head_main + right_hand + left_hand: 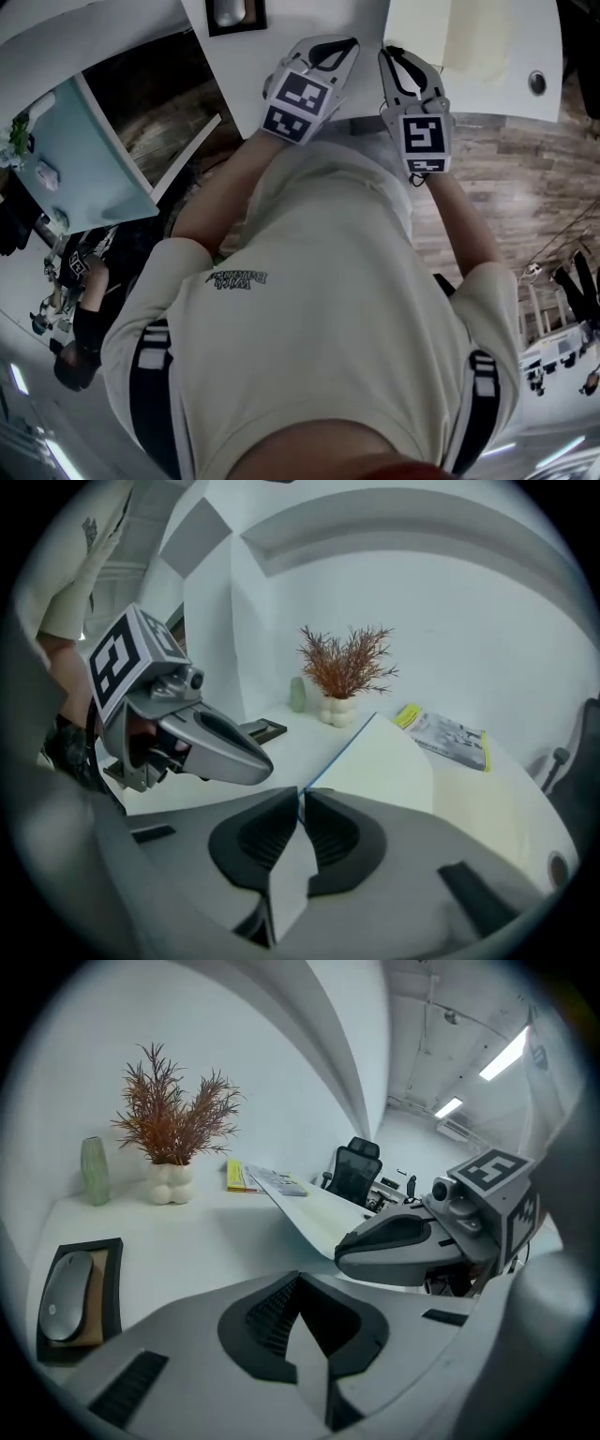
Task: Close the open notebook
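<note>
In the head view (steeply down), notebook (478, 37) and mouse (228, 11) cut off at the top edge

Matt paper notebook (389, 761) on smooth white desk (281, 741); wood-plank floor (525, 159).

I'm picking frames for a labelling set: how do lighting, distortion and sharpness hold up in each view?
Head view: heavy fisheye bend, white desk nearly washed out. Left gripper view: dark round vignette, ceiling lights glare upper right, the right edge a blurred grey mass. Right gripper view: same vignette, even light, the notebook cover in the right tool sharp, the near left edge blurred.
</note>
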The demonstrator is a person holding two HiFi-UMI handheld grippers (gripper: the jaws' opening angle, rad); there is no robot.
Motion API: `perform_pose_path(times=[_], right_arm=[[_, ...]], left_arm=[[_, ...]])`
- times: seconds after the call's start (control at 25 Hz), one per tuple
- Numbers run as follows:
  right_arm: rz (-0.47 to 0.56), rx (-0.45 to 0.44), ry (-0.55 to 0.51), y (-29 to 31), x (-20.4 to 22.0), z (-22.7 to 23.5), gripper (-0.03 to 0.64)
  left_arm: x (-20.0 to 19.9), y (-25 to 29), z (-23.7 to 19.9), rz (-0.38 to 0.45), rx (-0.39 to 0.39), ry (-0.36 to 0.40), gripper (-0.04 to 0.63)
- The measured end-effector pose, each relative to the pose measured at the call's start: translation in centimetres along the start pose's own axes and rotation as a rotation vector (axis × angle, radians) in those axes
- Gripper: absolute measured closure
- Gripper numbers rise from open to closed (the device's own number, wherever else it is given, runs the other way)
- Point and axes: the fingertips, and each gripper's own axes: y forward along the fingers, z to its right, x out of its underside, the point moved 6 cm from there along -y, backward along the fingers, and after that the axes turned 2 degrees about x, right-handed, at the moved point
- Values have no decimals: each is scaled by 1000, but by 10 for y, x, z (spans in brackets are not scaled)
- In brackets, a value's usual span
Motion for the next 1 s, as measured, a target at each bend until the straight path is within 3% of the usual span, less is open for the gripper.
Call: perform_pose_path(times=[0.24,0.48,0.76,1.0], right_arm=[[87,78,18,-32,-19,13,606],[135,283,89,-86,-16,63,604],[53,573,237,-120,51,134,598],[-40,619,358,-103,109,160,584]], left_arm=[[-19,2,11,19,70,26,582],[-55,33,49,37,198,95,583],[-60,94,96,-48,346,176,583],[-35,134,99,-107,314,165,583]])
